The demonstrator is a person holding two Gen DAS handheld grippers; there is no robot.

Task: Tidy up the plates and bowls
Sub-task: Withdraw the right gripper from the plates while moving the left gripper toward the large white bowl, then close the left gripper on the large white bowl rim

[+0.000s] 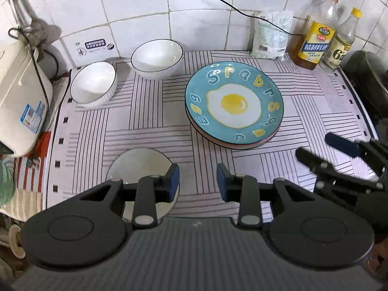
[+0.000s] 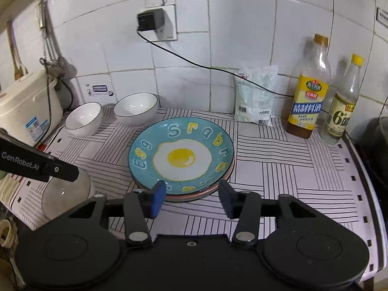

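**Stacked plates, loose bowls: brittle, glossy ware**

Glazed ceramic, stiff and breakable, likely slick; best pinched at the rim. Blue fried-egg plate (image 1: 234,104) topping a pink-edged stack, mid striped mat (image 1: 150,135). Two white dark-rimmed bowls (image 1: 93,86) (image 1: 156,57) at the back left, just beside each other. Clear glass bowl (image 1: 143,167) near the front, probably slipperiest. Left gripper (image 1: 198,181) parted narrowly, empty. Right gripper (image 2: 191,197) parted wider, empty, just short of the stack.
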